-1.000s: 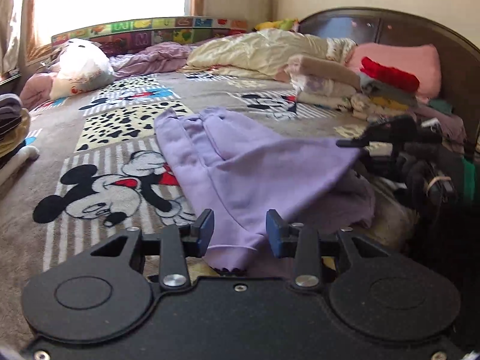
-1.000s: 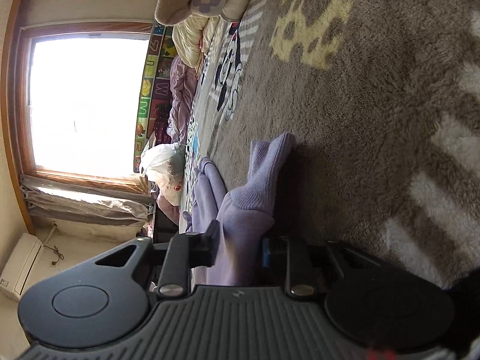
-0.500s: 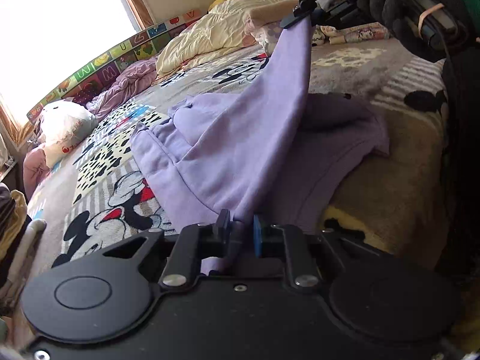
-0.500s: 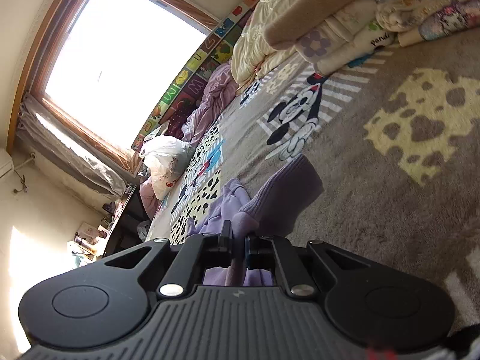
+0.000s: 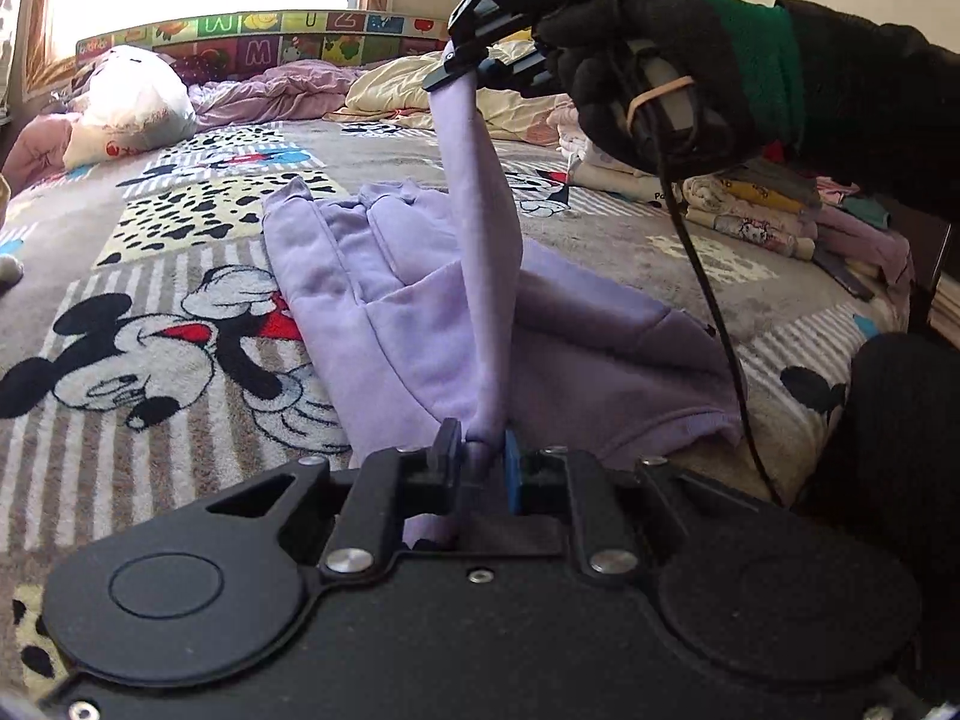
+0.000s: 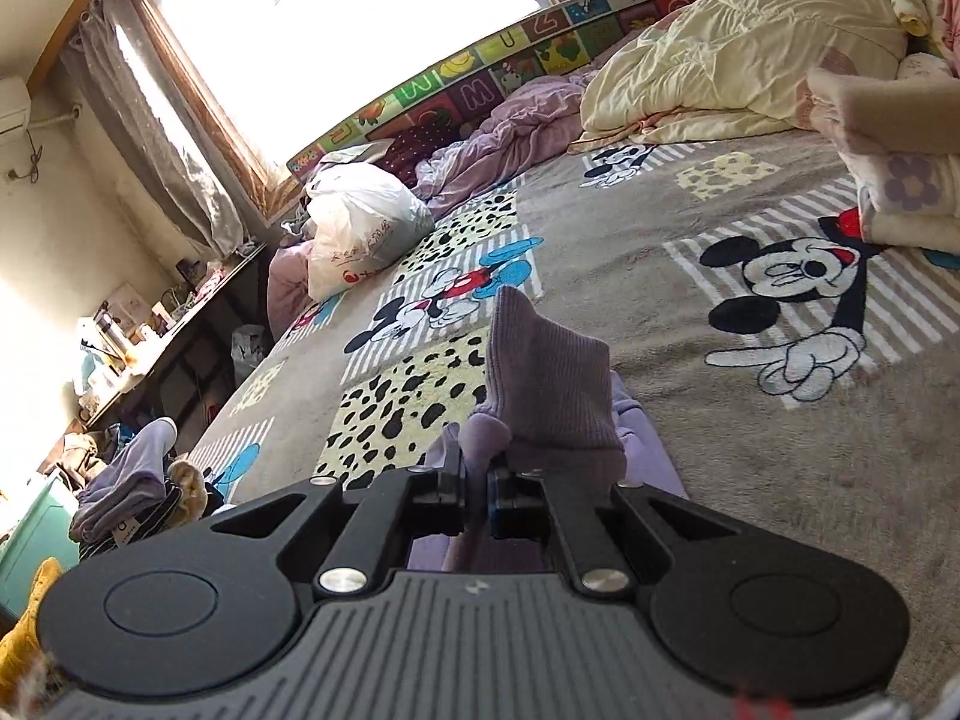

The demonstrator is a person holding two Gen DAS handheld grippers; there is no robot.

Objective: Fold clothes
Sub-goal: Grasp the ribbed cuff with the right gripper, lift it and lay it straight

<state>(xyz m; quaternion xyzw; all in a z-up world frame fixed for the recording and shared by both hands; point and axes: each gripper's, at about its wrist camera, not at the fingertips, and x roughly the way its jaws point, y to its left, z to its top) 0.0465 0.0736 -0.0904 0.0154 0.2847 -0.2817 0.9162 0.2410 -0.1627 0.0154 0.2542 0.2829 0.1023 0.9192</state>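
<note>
Across the cartoon-print blanket (image 5: 150, 360) lies a lilac sweatshirt (image 5: 408, 324), its sleeve stretched taut between the left gripper (image 5: 483, 450) and raised right gripper (image 5: 465, 69), both clamped on it.

**A lived-in home bedroom**

We are looking at a bedroom: a bed (image 5: 690, 252) wearing a cartoon-mouse blanket (image 6: 630, 252), rumpled quilts (image 6: 738, 42) lying by the sunlit window (image 6: 336, 30), folded laundry (image 5: 750, 204) sitting near the headboard, and a cluttered desk (image 6: 180, 312) standing along the wall.
</note>
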